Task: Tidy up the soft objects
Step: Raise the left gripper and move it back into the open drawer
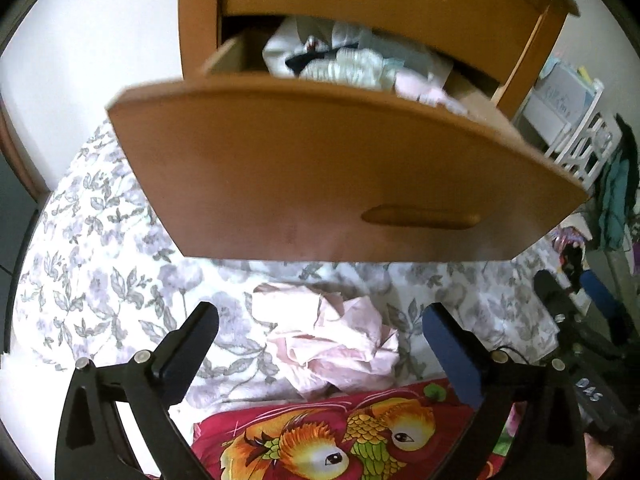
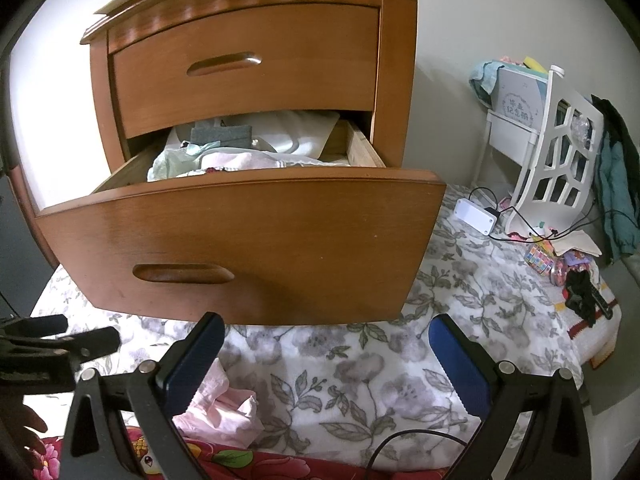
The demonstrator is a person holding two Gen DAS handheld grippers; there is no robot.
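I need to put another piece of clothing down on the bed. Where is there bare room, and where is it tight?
Bare floral bedspread lies between the pink cloth and the cluttered right edge, in front of the open drawer. Another bare patch sits left of the drawer front in the left view. It is crowded inside the drawer and by the white rack, with its cables and small items.

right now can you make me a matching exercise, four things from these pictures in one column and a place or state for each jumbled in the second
Things:
1. pink garment
2. lower drawer
3. upper drawer
4. left tongs

Places or states:
A. pushed shut
B. crumpled on the floral bedsheet
C. wide apart, gripping nothing
D. pulled out, clothes inside

Pairs: 1-B, 2-D, 3-A, 4-C
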